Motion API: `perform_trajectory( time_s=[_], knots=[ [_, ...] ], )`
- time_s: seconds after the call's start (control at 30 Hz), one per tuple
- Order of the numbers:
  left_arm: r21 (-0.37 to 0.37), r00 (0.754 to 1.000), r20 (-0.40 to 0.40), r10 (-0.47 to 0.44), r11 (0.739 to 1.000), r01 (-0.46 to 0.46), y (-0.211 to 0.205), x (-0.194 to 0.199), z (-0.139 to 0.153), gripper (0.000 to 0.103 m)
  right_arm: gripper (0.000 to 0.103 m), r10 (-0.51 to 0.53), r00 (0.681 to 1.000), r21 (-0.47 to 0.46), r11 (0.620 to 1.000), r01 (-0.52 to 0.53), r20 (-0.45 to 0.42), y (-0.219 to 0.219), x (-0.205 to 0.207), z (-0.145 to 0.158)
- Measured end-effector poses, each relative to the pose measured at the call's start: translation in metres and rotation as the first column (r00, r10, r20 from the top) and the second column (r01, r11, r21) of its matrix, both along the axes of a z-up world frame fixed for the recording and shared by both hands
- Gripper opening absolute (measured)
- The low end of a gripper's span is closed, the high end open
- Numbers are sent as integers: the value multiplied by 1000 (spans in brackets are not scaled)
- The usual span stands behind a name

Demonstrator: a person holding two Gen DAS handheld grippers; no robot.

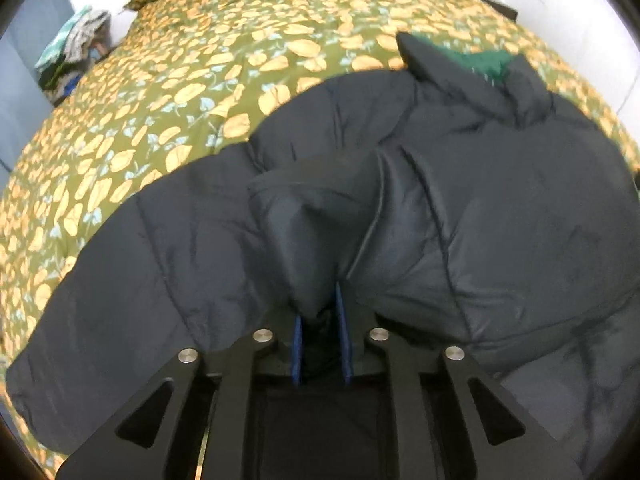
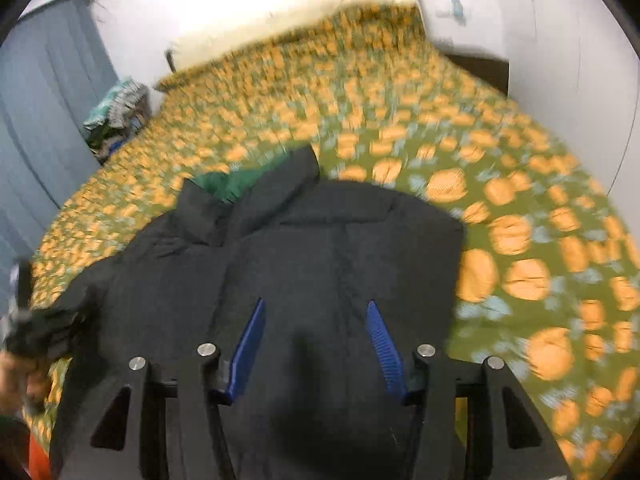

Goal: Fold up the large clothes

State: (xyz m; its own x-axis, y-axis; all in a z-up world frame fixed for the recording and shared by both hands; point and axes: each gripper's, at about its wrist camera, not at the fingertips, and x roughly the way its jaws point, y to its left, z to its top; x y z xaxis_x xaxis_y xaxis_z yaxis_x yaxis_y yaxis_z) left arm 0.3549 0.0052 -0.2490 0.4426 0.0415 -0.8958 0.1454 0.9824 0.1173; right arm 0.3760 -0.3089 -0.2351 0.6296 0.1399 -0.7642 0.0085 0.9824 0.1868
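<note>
A large black puffer jacket [image 1: 460,208] lies spread on the bed, collar at the far end with green lining [image 1: 484,62] showing. My left gripper [image 1: 319,302] is shut on a raised fold of the jacket, pinched between its blue pads [image 1: 342,328]. In the right wrist view the same jacket [image 2: 328,248] fills the middle, motion-blurred. My right gripper [image 2: 318,332] hovers over its body with its blue fingers [image 2: 250,348] apart; a dark bulge of fabric lies between them and the pads do not press it. At that view's left edge a hand [image 2: 18,368] grips the left tool by the jacket's edge.
The bed wears a green cover with orange leaves [image 1: 180,100] that stretches far beyond the jacket. A heap of mixed clothes [image 2: 116,112] sits beside the bed at the left, next to a blue curtain [image 2: 48,100]. A pale pillow [image 2: 280,28] lies at the head.
</note>
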Motion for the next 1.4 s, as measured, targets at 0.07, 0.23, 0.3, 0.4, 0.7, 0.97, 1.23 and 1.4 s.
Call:
perform_trajectory(
  time_s=[0.07, 0.23, 0.3, 0.4, 0.7, 0.97, 1.23, 1.4],
  knots=[
    [17, 1000, 8, -18, 1000, 17, -5, -3, -6, 18, 53, -7, 994, 12, 1000, 8, -109, 1, 23, -39],
    [36, 999, 29, -44, 998, 42, -5, -5, -7, 19, 52, -7, 983, 0, 1000, 7, -184, 4, 34, -59],
    [12, 999, 30, -39, 999, 39, -2, -2, -10, 19, 52, -6, 987, -28, 1000, 1, -160, 6, 33, -40],
    [-35, 999, 32, -11, 999, 12, 2, -3, -13, 19, 52, -31, 998, -43, 999, 28, -61, 2, 40, -6],
    [-77, 999, 22, 24, 997, -22, 7, -2, -16, 20, 54, -104, 977, 22, 994, 110, -184, -13, 56, -50],
    [-31, 998, 52, 21, 999, -20, 0, -8, -16, 24, 54, 37, 987, -75, 996, -49, -158, 31, -24, -18],
    [-66, 996, 72, 45, 997, -40, 29, -61, 30, 84, 55, -12, 977, -127, 992, -16, -212, 41, -32, -34],
    [-80, 990, 85, 112, 991, -105, 110, -105, 60, 86, 82, 75, 990, -37, 996, -80, -116, 60, -83, 6]
  ],
)
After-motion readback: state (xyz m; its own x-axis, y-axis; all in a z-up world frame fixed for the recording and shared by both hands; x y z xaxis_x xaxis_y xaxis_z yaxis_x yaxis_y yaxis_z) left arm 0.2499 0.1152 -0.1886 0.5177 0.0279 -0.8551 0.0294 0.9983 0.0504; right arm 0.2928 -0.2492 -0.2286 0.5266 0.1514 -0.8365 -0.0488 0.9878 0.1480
